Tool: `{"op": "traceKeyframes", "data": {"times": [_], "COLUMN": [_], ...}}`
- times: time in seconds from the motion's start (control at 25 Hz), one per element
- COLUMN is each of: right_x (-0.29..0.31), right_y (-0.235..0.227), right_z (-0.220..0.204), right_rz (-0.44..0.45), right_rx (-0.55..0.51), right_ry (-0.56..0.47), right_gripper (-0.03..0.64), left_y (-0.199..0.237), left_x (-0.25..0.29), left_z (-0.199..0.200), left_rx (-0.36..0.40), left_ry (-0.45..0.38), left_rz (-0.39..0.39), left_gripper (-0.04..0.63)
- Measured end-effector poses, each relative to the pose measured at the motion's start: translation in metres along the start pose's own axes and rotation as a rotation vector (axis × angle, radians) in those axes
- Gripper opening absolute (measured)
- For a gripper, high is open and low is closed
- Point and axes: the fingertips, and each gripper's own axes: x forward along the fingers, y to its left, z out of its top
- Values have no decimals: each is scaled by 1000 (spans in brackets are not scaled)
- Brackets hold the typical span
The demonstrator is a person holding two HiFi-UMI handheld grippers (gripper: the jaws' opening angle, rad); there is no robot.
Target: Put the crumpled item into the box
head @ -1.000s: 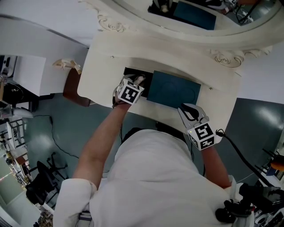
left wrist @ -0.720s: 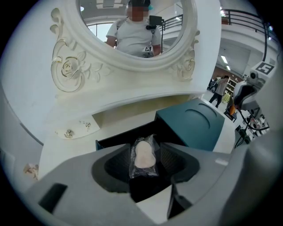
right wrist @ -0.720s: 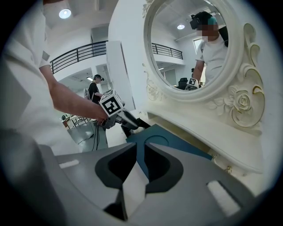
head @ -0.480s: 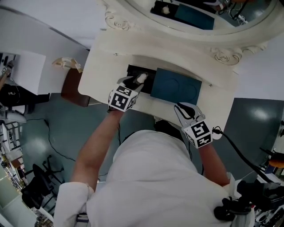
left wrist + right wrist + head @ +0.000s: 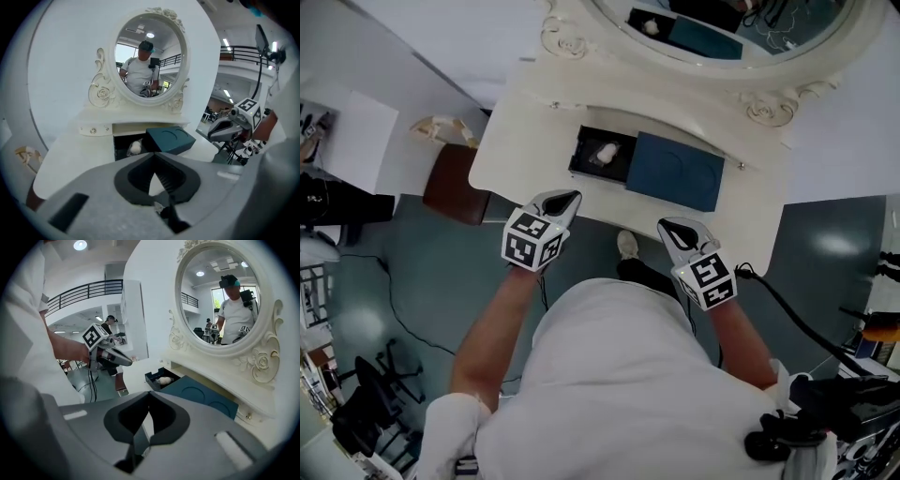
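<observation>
While the crumpled item (image 5: 606,153) lies inside the open dark box (image 5: 584,161) on the white dressing table (image 5: 525,141), next to the blue lid (image 5: 675,172), we see the left gripper (image 5: 565,198) at the table's near edge, its jaws just closed on nothing, and the right gripper (image 5: 667,228) likewise shut and empty.

Box (image 5: 602,155): open from above; the crumpled item (image 5: 606,152) takes up its middle. Right of the box, the lid (image 5: 675,172) lies against it and blocks side entry. Behind the box, the mirror base (image 5: 675,94) closes the rear. In front and left of the box, bare counter (image 5: 525,141) leaves a free approach.
</observation>
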Motion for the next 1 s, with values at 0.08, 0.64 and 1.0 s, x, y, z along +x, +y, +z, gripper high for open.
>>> {"op": "traceKeyframes", "data": {"times": [0.08,0.64,1.0], "right_x": [-5,-26,-40], "right_y": [19,154,207], "right_z": [2,-25,-35], "right_rz": [-4,-6,15], "right_rx": [-5,-25,-74], "right_ry": [-3,6,5], "right_gripper": [0,0,0], "left_y": [-10,-96,-137], "left_x": [-24,-165,-207], "left_z": [-10,-86,-111], "left_rx": [-22,-54,-24], "left_ry": [-29,-141,-193], "left_rz": [-27,-203,-245], "left_gripper": [0,0,0]}}
